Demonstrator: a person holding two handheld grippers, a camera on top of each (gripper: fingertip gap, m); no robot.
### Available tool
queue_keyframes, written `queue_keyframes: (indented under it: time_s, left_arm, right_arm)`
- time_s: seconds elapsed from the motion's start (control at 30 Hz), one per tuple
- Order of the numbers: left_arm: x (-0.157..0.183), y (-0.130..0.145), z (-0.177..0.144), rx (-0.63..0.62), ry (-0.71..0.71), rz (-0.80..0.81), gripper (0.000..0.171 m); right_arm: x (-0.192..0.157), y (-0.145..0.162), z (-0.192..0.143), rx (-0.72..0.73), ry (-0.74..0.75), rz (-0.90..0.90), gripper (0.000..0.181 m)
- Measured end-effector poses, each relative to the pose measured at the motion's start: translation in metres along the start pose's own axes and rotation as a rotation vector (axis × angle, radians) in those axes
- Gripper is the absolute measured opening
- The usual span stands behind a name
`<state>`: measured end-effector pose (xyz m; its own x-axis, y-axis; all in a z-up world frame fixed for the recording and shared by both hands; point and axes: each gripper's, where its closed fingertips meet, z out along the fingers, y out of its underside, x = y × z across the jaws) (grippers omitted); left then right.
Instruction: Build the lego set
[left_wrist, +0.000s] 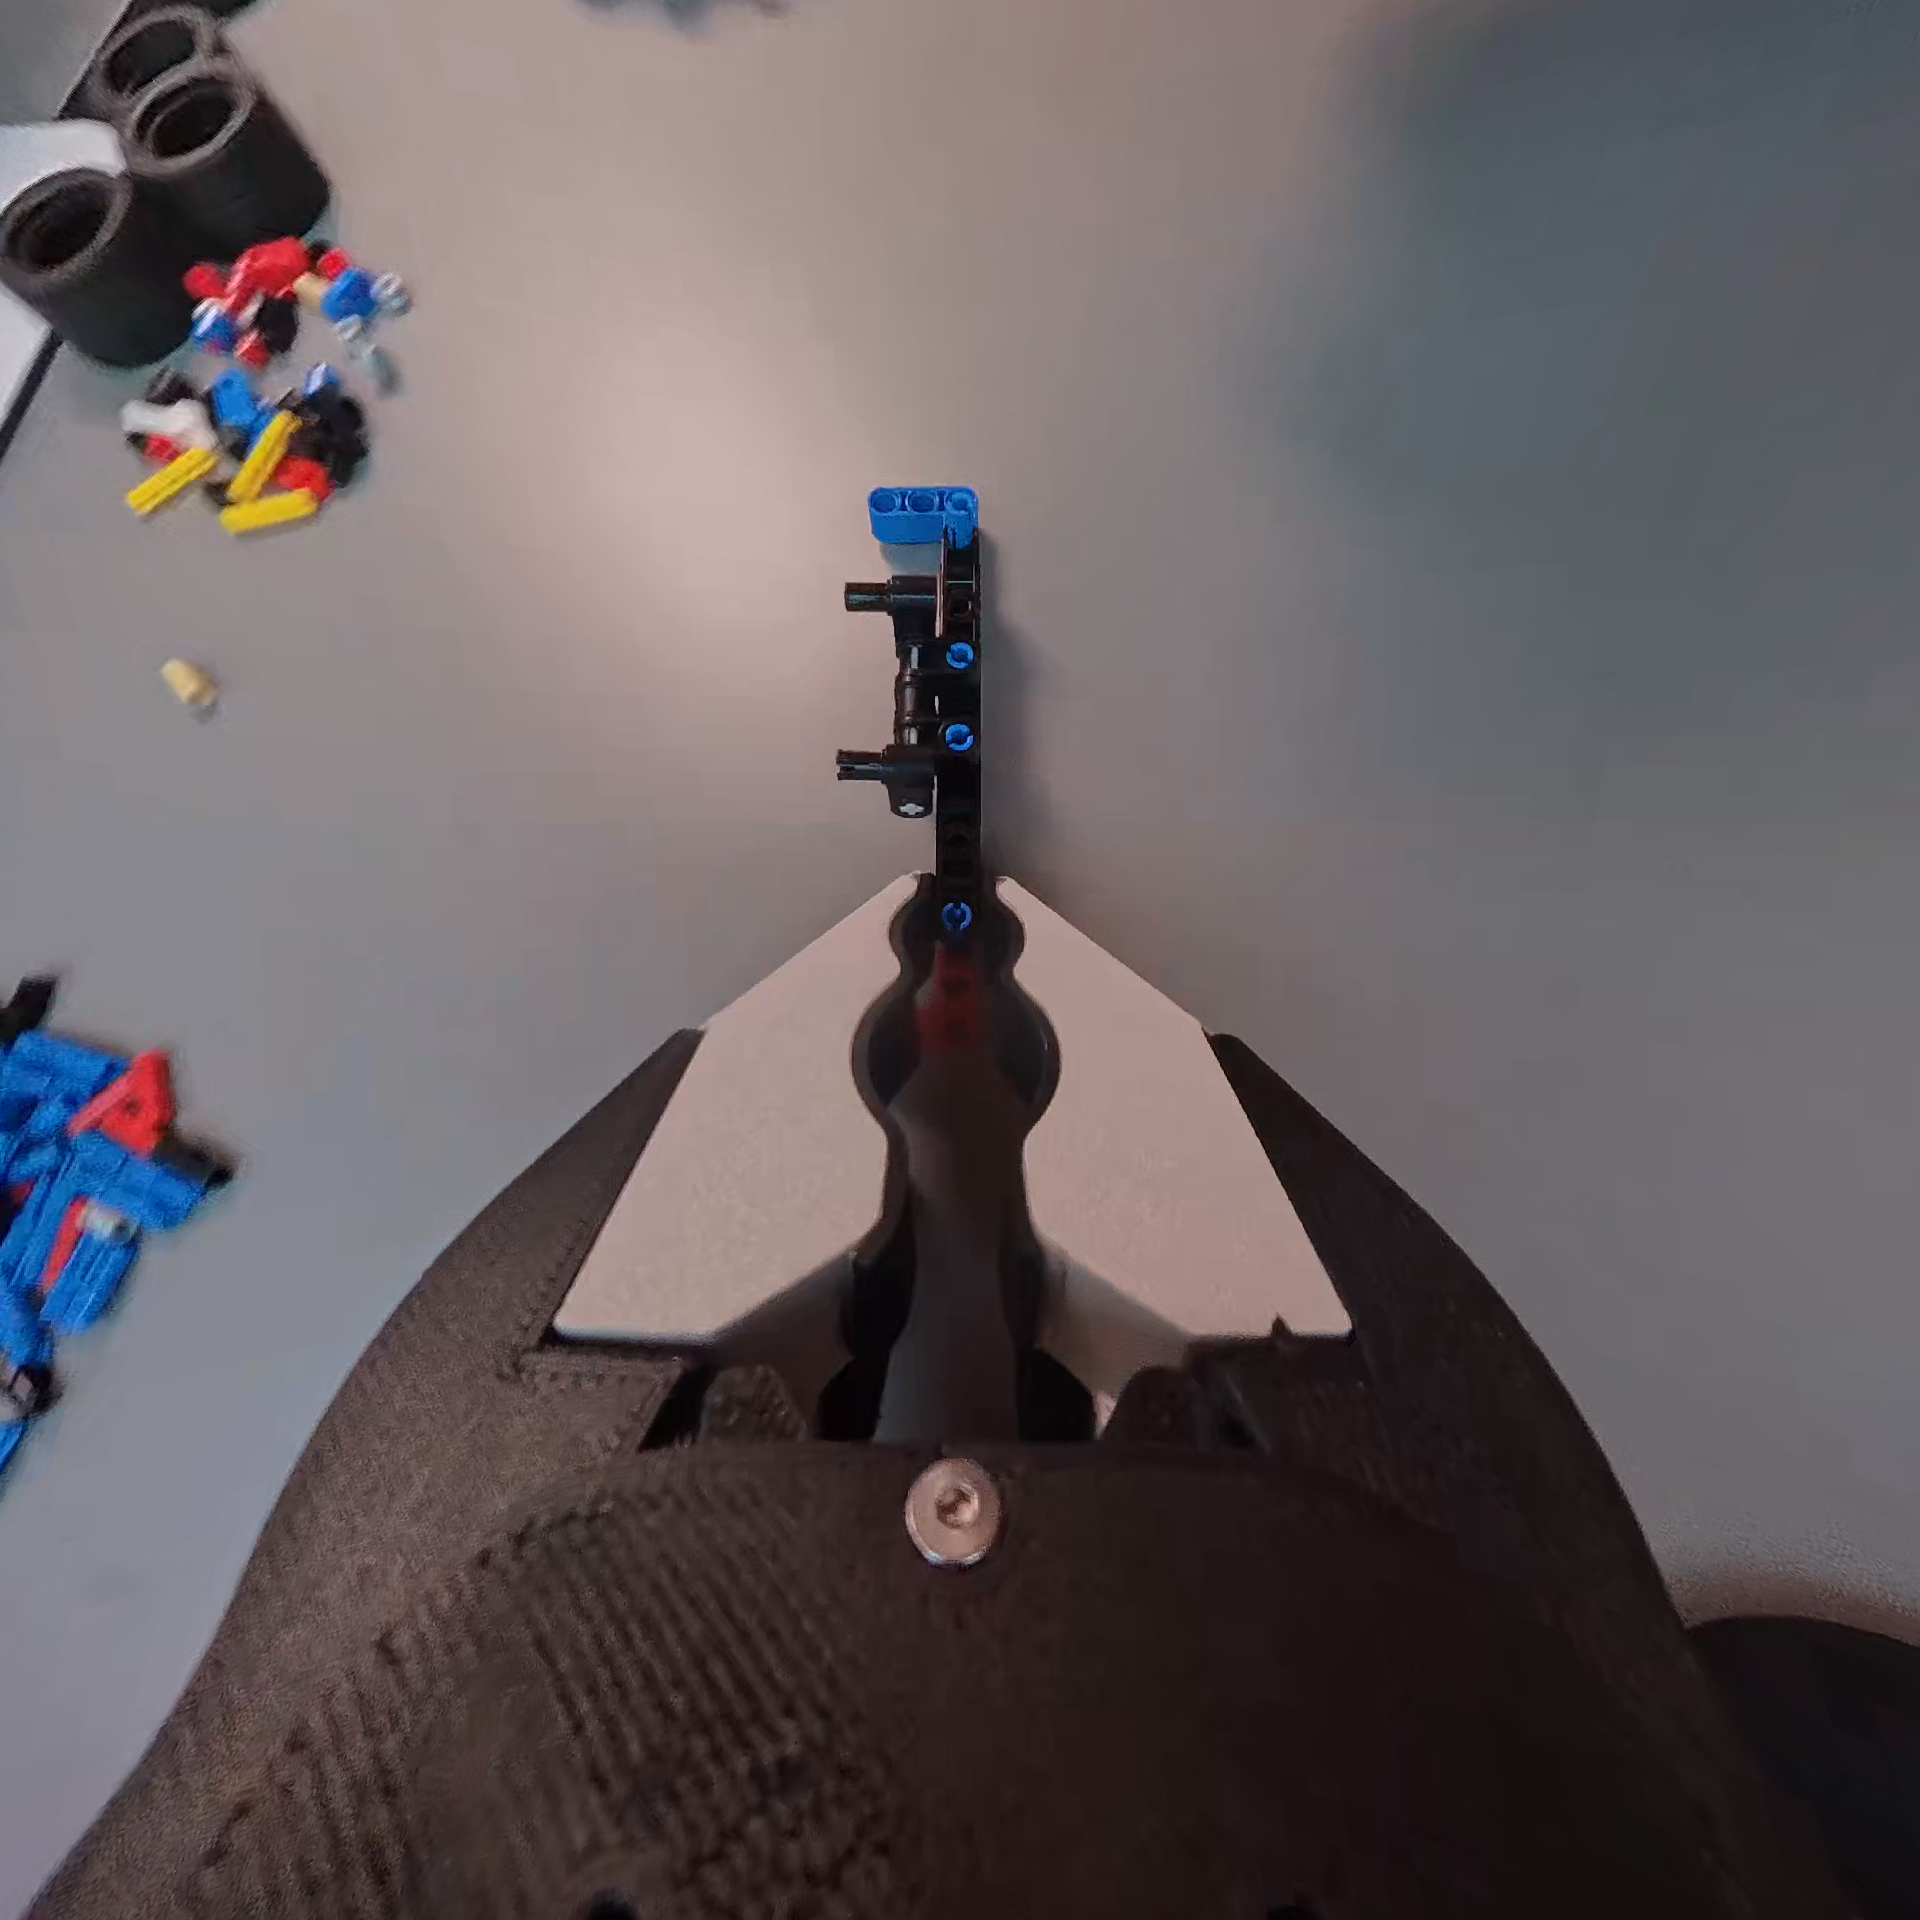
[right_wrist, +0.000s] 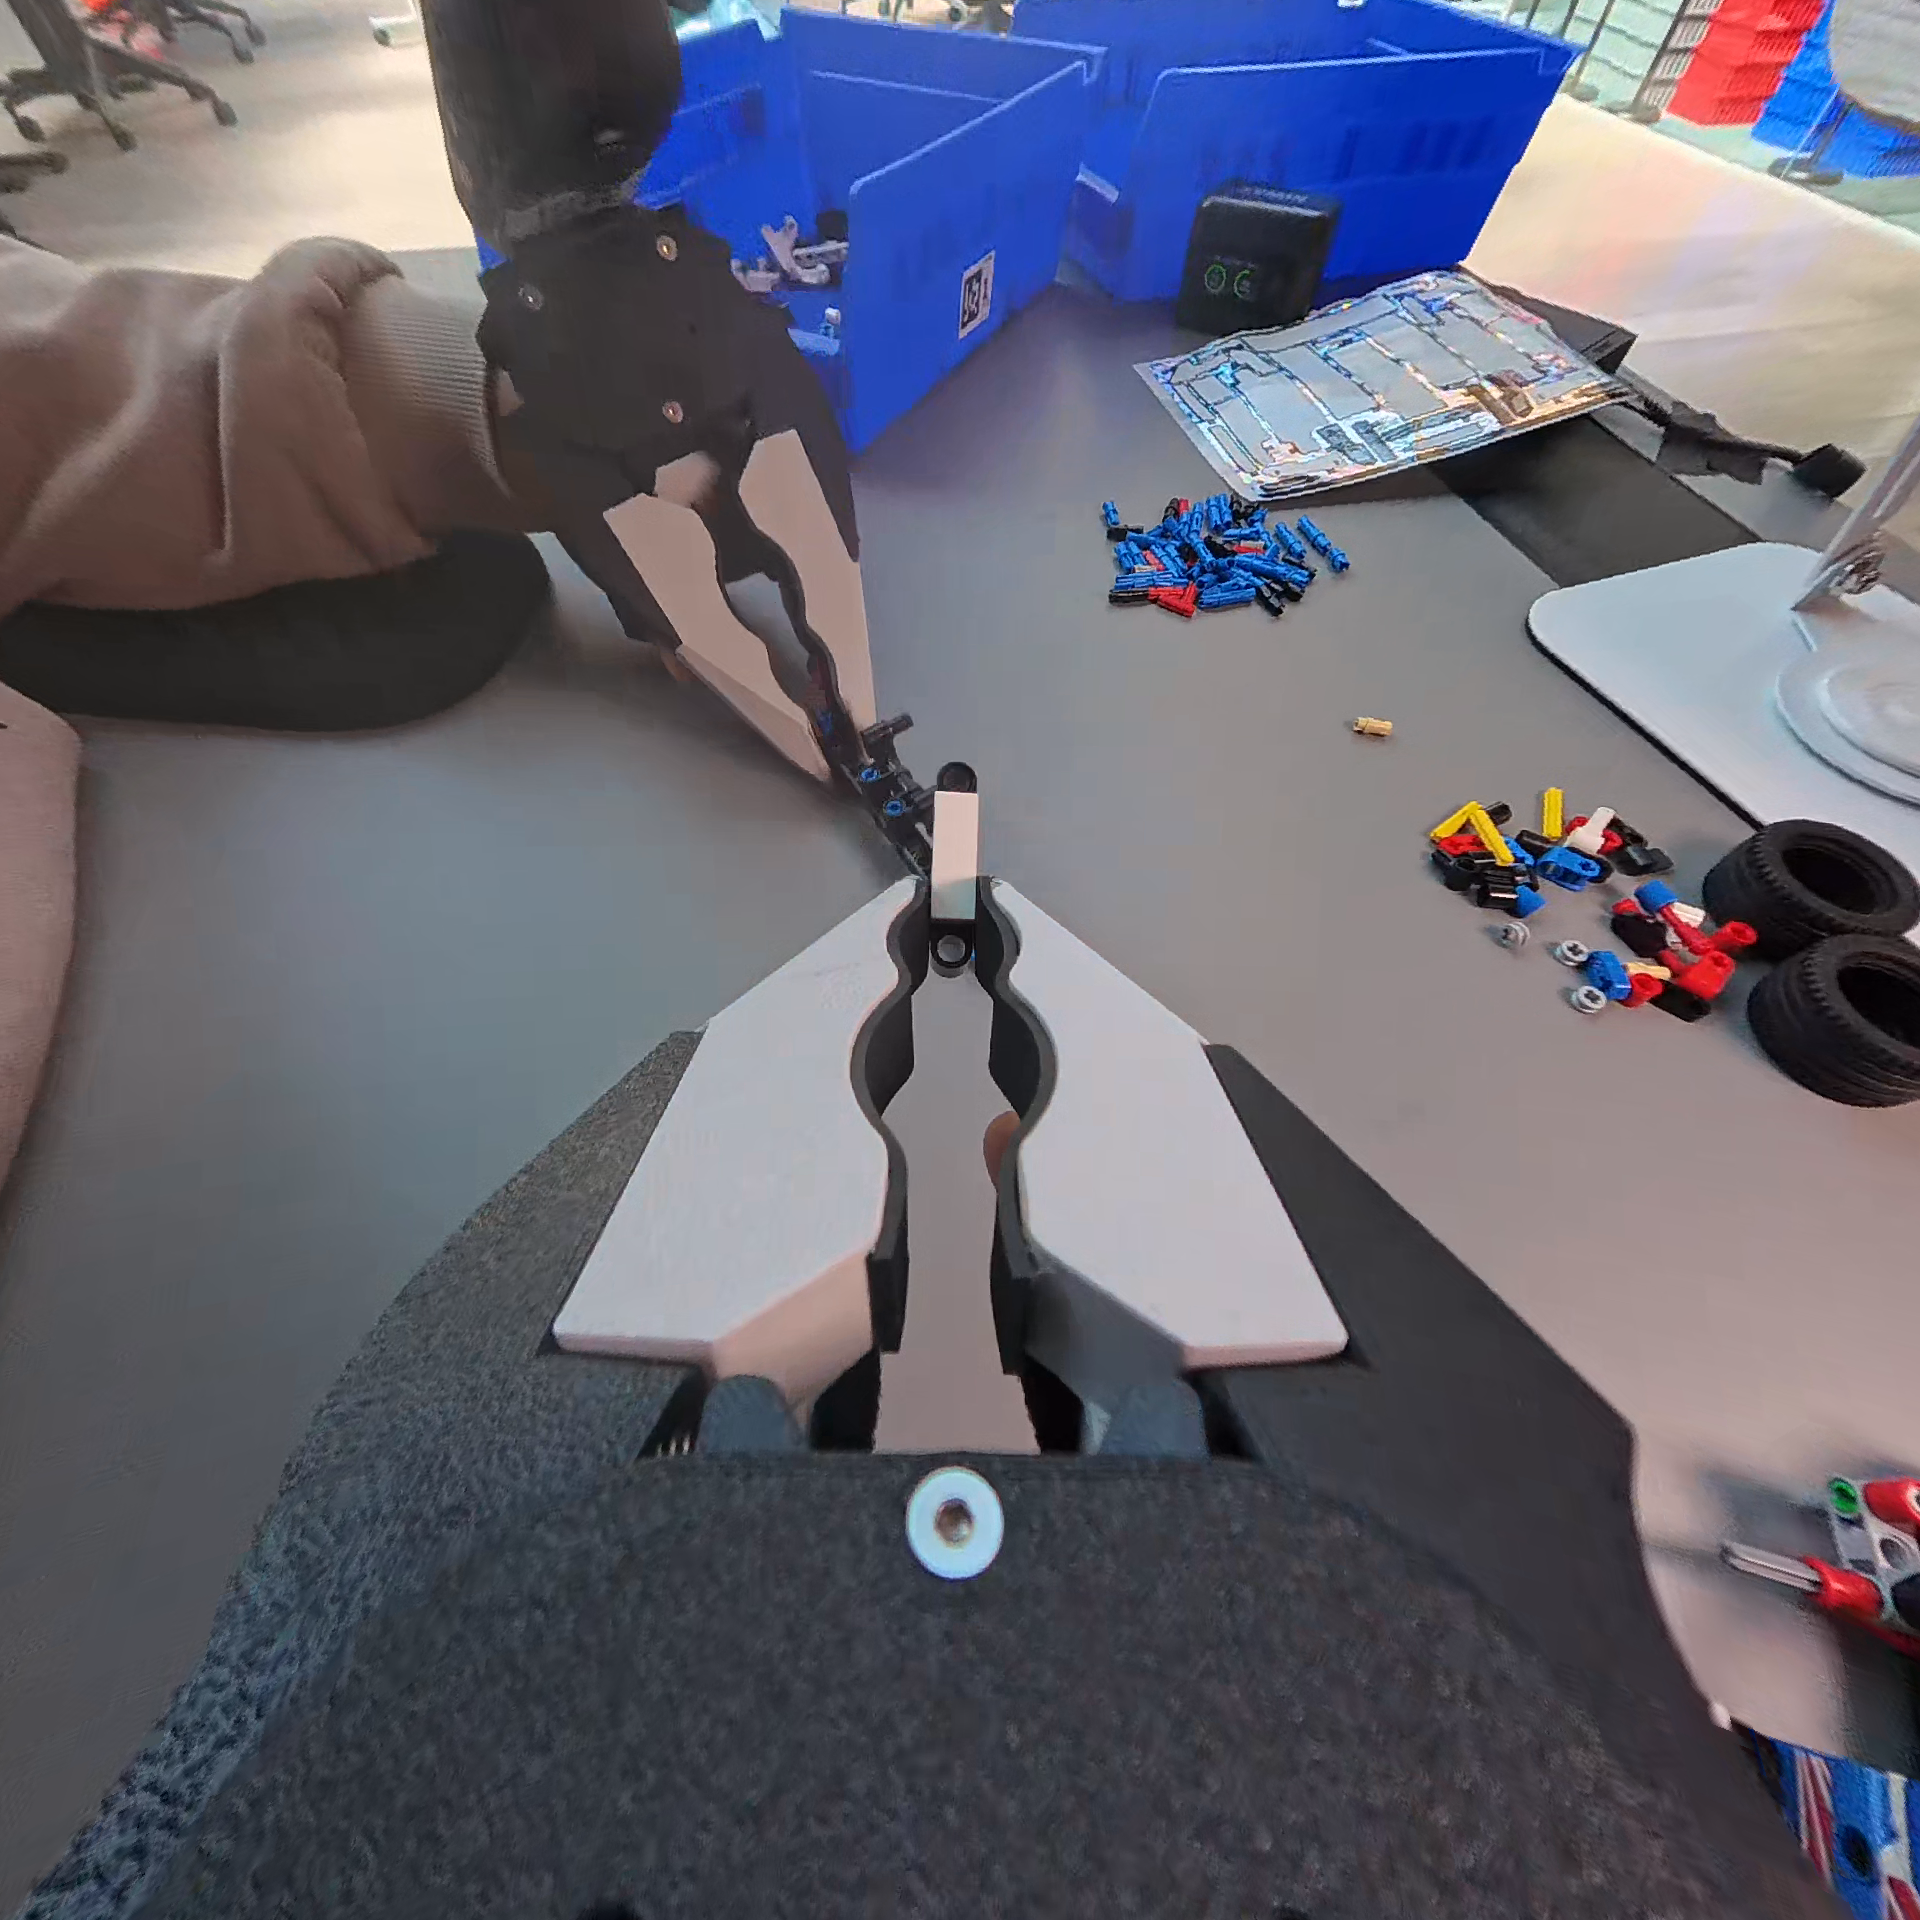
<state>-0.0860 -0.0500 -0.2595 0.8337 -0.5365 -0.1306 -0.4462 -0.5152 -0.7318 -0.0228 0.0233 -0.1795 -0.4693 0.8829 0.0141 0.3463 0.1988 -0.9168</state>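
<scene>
The grey tabletop (right_wrist: 1143, 1195) gives me open room in the middle; the blue plastic bins (right_wrist: 935, 208) close off the far edge and the black rubber tyres (right_wrist: 1813, 883) my right. My left gripper (left_wrist: 956, 883) is clamped on the long black pin-studded beam assembly (left_wrist: 958, 707), held low over the table. My right gripper (right_wrist: 953, 883) pinches a small white-and-black connector piece (right_wrist: 954, 852) right at that beam's end. Misaligned, I'd judge, pushing could twist either piece loose.

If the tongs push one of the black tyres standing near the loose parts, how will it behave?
The black tyres stand on their flat sides, so a push would probably slide one, not roll it. Their ribbed rubber-like tread may grip the grey table and resist. With open hollow centres, they look light and slightly squashy.
</scene>
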Motion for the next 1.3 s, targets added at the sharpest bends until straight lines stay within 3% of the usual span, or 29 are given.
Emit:
queue_keyframes:
  time_s: [0.17,0.27,0.3,0.37,0.53,0.63,0.83,1.03,1.13,1.2,1.3]
  left_arm:
    - [0.049,-0.033,0.026,0.039,0.171,0.184,0.007]
    - [0.054,-0.037,0.030,0.054,0.183,0.197,0.008]
    - [0.052,-0.037,0.029,0.061,0.177,0.188,0.015]
    - [0.048,-0.040,0.018,0.099,0.185,0.129,0.025]
    - [0.034,-0.075,-0.016,0.357,0.210,-0.110,0.027]
    - [0.035,-0.091,-0.021,0.441,0.278,-0.281,0.025]
    - [0.037,-0.101,-0.022,0.490,0.436,-0.539,0.017]
    - [0.037,-0.105,-0.018,0.505,0.443,-0.580,0.022]
    - [0.042,-0.107,-0.015,0.497,0.444,-0.551,0.006]
    - [0.039,-0.108,-0.015,0.503,0.438,-0.579,0.006]
    - [0.027,-0.111,-0.015,0.540,0.489,-0.797,0.005]
  right_arm:
    - [-0.010,0.005,-0.006,-0.029,-0.120,0.115,0.005]
    - [-0.013,0.006,-0.008,-0.020,-0.160,0.158,0.005]
    - [-0.014,0.006,-0.009,-0.017,-0.168,0.166,0.005]
    - [-0.016,0.006,-0.008,-0.016,-0.181,0.174,0.005]
    - [-0.027,0.002,-0.004,-0.003,-0.255,0.239,0.005]
    - [-0.038,0.000,0.003,-0.004,-0.318,0.290,0.005]
    - [-0.045,-0.006,0.008,0.012,-0.355,0.323,0.005]
    - [-0.052,-0.003,0.011,-0.007,-0.400,0.335,0.005]
    - [-0.055,-0.003,0.013,-0.011,-0.418,0.349,0.005]
    - [-0.054,-0.002,0.014,-0.014,-0.408,0.339,0.005]
    - [-0.037,-0.007,0.013,0.036,-0.287,0.232,0.012]
